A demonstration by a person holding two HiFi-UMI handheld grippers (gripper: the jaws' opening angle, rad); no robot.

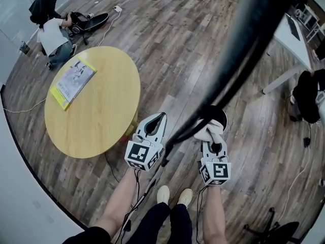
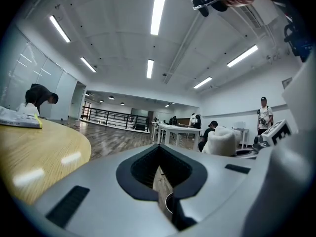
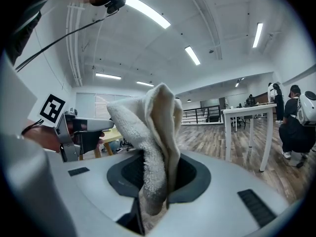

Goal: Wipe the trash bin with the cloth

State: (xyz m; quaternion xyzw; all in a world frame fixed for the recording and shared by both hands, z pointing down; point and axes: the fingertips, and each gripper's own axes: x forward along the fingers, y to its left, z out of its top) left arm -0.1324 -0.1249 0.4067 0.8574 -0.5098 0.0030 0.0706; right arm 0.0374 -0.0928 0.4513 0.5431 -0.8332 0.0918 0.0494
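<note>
In the head view my right gripper (image 1: 215, 136) is shut on a white terry cloth (image 1: 210, 130), which bunches up above its jaws. Just beyond the cloth stands a dark round trash bin (image 1: 220, 114), partly hidden by the cloth and by a black cable. My left gripper (image 1: 161, 117) is level with it on the left, shut with nothing in it, apart from the bin. The right gripper view shows the cloth (image 3: 154, 132) pinched between the jaws of the right gripper (image 3: 157, 184). In the left gripper view the left gripper (image 2: 159, 172) holds nothing, and the cloth (image 2: 220, 141) shows at the right.
A round yellow wooden table (image 1: 101, 121) with a yellow book (image 1: 73, 80) stands close on the left. A thick black cable (image 1: 244, 50) crosses the head view. Two people (image 1: 51, 29) crouch at the far left. A white desk (image 1: 294, 39) and a seated person are at the right.
</note>
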